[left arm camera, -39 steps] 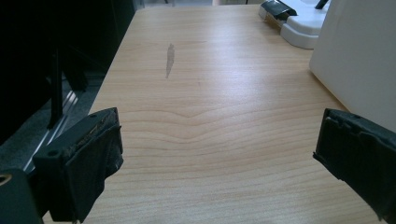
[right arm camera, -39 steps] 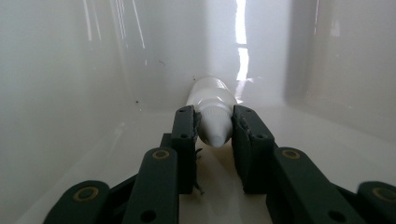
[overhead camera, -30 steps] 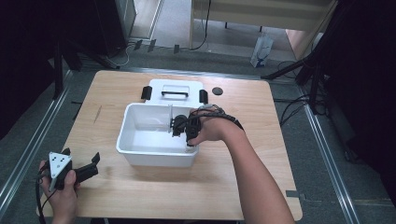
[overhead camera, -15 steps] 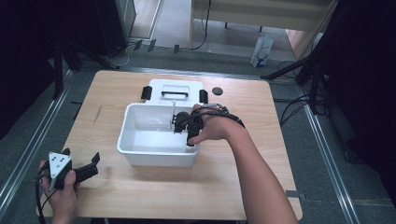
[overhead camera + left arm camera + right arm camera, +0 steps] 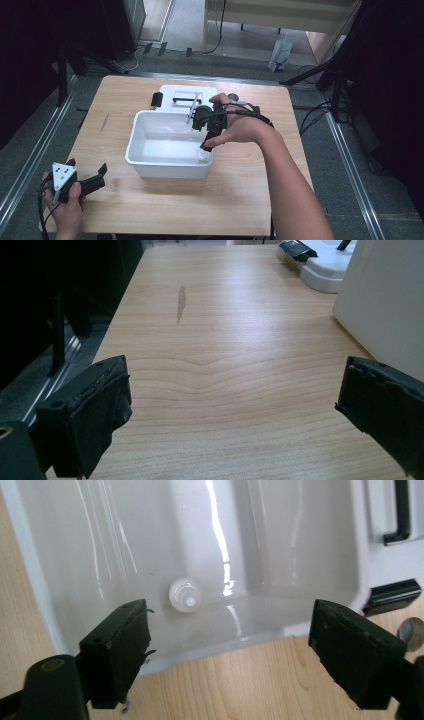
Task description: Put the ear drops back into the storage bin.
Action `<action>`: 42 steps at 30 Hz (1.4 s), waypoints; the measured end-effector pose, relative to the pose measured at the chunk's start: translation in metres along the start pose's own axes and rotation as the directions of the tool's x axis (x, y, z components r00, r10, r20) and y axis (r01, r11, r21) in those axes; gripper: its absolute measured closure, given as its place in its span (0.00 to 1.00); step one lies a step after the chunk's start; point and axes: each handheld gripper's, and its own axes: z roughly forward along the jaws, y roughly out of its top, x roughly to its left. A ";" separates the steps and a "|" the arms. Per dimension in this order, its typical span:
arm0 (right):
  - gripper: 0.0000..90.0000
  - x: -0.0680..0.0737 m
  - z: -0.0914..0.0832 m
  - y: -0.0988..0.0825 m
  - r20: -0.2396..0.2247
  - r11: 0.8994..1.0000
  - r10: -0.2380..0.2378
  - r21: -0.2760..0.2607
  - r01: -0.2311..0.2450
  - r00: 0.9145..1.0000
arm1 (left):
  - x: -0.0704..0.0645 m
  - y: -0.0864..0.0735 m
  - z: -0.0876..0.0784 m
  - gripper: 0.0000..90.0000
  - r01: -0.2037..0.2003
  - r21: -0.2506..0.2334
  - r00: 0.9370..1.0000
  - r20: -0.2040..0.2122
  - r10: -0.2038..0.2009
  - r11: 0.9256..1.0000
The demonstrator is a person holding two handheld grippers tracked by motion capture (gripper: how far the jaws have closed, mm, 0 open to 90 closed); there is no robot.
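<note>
Right gripper point(image 5: 206, 131) has lifted slightly and pulled back toward the bin's right rim since a second ago; the left one hasn't moved. One white plastic bin point(image 5: 145, 157) sits mid-table on the wooden table point(image 5: 240, 200). One small white bottle point(image 5: 185, 595) stands upright on the bin floor, close to a corner by the near-right wall, seen cap-up in the right gripper view; in the high view it's a pale blob point(image 5: 202, 157) at the bin's near-right corner, probably the same bottle, resolution is poor. Right gripper point(image 5: 227, 650) hangs over the bin's rim, jaws spread wide, nothing between them, bottle below and apart from both. One white lid point(image 5: 185, 95) lies flat behind the bin, touching or just beside its far wall, with one black handle point(image 5: 186, 100) on top and black latches at its ends: two seen, one point(image 5: 157, 99) in the high view, one point(image 5: 392, 596) in the right gripper view. One small dark round object point(image 5: 411, 632) on the table near the lid, can't tell what. Left gripper point(image 5: 90, 181) held at the table's near-left corner, well apart from the bin, jaws wide and empty point(image 5: 230, 425) over bare wood. One grey scuff mark point(image 5: 181, 302) on the tabletop ahead of it. Two hands: left hand point(image 5: 65, 210), right hand point(image 5: 239, 127).
</note>
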 end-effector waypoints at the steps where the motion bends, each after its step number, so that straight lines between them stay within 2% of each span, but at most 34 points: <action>1: 0.15 0.000 -0.004 -0.002 0.003 1.000 0.001 -0.008 -0.001 1.000 | 0.000 0.000 0.000 0.01 0.000 0.000 1.000 0.000 0.000 1.000; 4: 0.11 0.000 -0.010 -0.007 0.015 1.000 -0.005 -0.029 0.005 1.000 | 0.000 0.000 0.000 0.01 0.002 0.001 1.000 -0.001 -0.002 1.000; 7: 0.01 0.000 -0.015 -0.017 0.042 0.999 0.011 -0.033 -0.009 0.999 | 0.000 0.000 0.000 0.01 0.006 0.001 1.000 0.002 -0.006 1.000; 14: 0.00 0.003 -0.021 -0.038 0.053 0.999 0.025 -0.036 -0.023 0.998 | 0.000 0.000 0.000 0.01 -0.001 0.000 1.000 -0.003 0.001 1.000; 16: 0.00 0.005 -0.021 -0.051 0.046 0.998 0.049 -0.047 -0.046 0.998 | 0.000 0.000 0.000 0.01 0.009 0.000 1.000 -0.004 -0.009 1.000; 19: 0.00 0.007 -0.019 -0.060 0.040 0.998 0.054 -0.043 -0.053 0.998 | 0.000 0.000 0.000 0.01 0.012 -0.002 1.000 -0.003 -0.012 1.000; 23: 0.00 0.011 -0.013 -0.082 0.038 0.997 0.074 -0.042 -0.072 0.997 | 0.000 0.000 0.001 0.01 0.002 0.001 1.000 -0.007 -0.002 1.000; 26: 0.00 0.013 -0.009 -0.090 0.035 0.996 0.082 -0.045 -0.080 0.996 | 0.000 0.000 0.001 0.01 0.006 0.004 1.000 -0.011 -0.006 1.000; 30: 0.00 0.018 0.001 -0.111 0.044 0.991 0.121 -0.061 -0.118 0.992 | 0.000 0.000 0.000 0.01 0.012 0.002 1.000 -0.013 -0.012 1.000; 31: 0.00 0.018 0.001 -0.111 0.044 0.991 0.121 -0.061 -0.118 0.992 | 0.000 0.000 0.000 0.01 0.012 0.002 1.000 -0.013 -0.012 1.000; 34: 0.00 0.021 0.009 -0.124 0.055 0.986 0.152 -0.074 -0.148 0.987 | 0.000 0.000 0.000 0.01 0.010 0.001 1.000 -0.013 -0.010 1.000; 35: 0.00 0.024 0.015 -0.133 0.075 0.982 0.172 -0.088 -0.165 0.982 | 0.000 0.000 0.000 0.01 0.010 0.000 1.000 -0.014 -0.010 1.000; 38: 0.00 0.028 0.024 -0.147 0.075 0.974 0.210 -0.100 -0.202 0.975 | 0.000 0.000 0.000 0.01 0.007 -0.001 1.000 -0.019 -0.008 1.000; 42: 0.00 0.032 0.031 -0.161 0.080 0.968 0.234 -0.109 -0.225 0.969 | 0.000 0.000 0.000 0.01 0.007 0.002 1.000 -0.020 -0.007 1.000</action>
